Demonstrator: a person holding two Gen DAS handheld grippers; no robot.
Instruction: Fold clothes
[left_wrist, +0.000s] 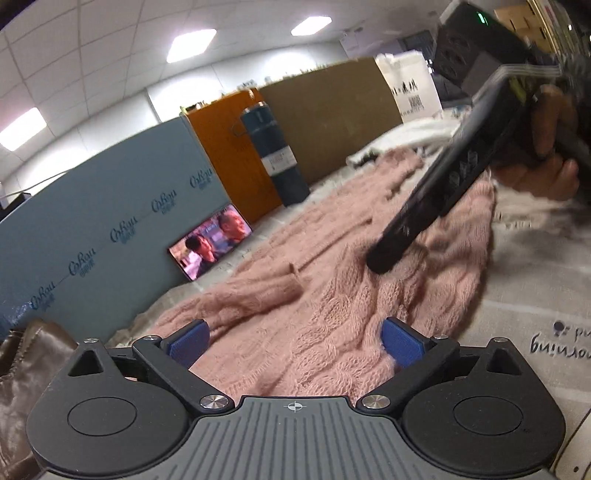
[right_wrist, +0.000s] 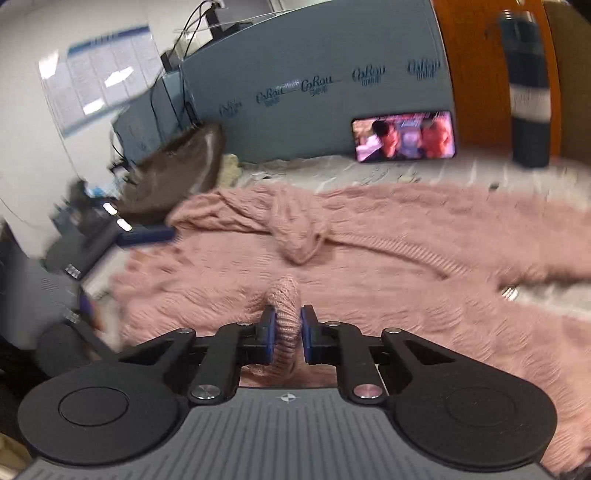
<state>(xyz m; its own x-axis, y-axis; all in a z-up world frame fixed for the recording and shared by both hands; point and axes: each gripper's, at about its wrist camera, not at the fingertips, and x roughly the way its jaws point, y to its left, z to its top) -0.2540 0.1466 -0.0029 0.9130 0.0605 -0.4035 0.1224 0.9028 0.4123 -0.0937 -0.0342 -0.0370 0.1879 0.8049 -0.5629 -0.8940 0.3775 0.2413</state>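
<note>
The right claw (right_wrist: 287, 334) is sitting nearest the lens, its blue pads (right_wrist: 269, 334) pinching a raised fold of the pink knit sweater (right_wrist: 369, 258). The sweater is lying spread across the pale cloth-covered counter (right_wrist: 332, 170), one sleeve bunched over its middle. The left claw (left_wrist: 291, 341) is hovering over the sweater's near edge with its jaws standing wide apart and gripping nothing. A phone (right_wrist: 404, 135) is leaning against the blue-grey board (right_wrist: 295, 48) at the back, beside a dark bottle (right_wrist: 528, 88). A brown bag (right_wrist: 177, 173) is lying at the counter's left end.
</note>
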